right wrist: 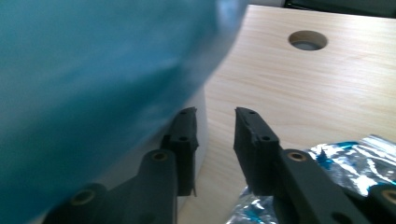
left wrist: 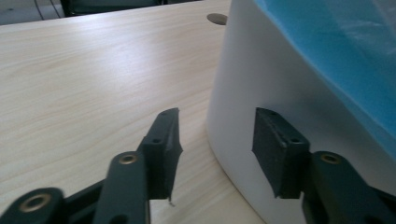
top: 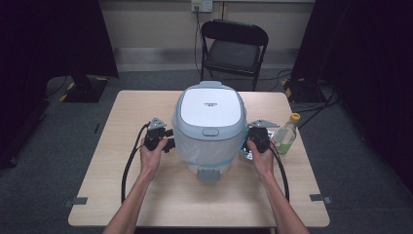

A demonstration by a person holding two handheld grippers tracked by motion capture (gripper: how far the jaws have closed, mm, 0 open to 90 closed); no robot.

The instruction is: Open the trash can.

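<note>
Hands hold a gripper at each flank of the cooker, which stands mid-table. Left gripper: jaws part-open with nothing between them, the cooker's white wall just past the right-hand jaw. Right gripper: jaws part-open on bare table, the cooker just beside its left-hand jaw, foil near the other. Farther right stands a bottle.

1 rice cooker | 1 bottle | 1 foil wrapper | 1 chair | 2 claws: L, R
</note>
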